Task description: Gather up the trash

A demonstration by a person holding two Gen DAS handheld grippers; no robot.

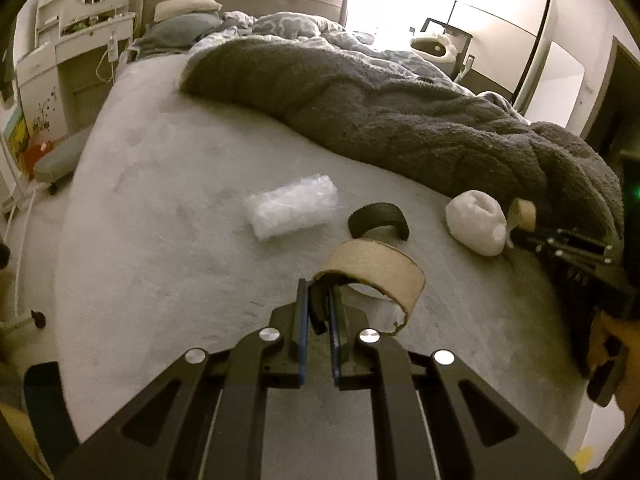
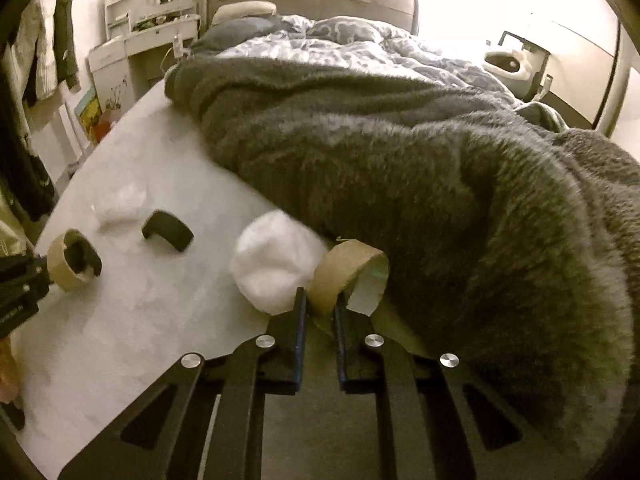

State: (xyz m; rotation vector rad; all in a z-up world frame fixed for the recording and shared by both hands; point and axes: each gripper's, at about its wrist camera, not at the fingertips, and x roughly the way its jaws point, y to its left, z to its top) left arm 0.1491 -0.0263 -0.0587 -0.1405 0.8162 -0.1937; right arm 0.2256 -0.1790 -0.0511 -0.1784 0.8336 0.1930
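Note:
My left gripper (image 1: 319, 292) is shut on the rim of a brown cardboard tape ring (image 1: 376, 268), held just above the pale bed sheet; the ring also shows in the right wrist view (image 2: 72, 262). My right gripper (image 2: 320, 304) is shut on a second, torn cardboard ring (image 2: 348, 270), next to a white crumpled wad (image 2: 272, 264). That wad (image 1: 476, 220) and the right gripper's ring (image 1: 522, 214) show at the right of the left wrist view. A black curved ring piece (image 1: 378, 220) and a clear bubble-wrap roll (image 1: 292, 210) lie on the sheet between them.
A thick grey fleece blanket (image 1: 380, 108) is bunched across the bed's right half, right beside my right gripper. A white dresser (image 1: 48, 68) and a grey stool (image 1: 60, 160) stand left of the bed. A headboard and pillows lie at the far end.

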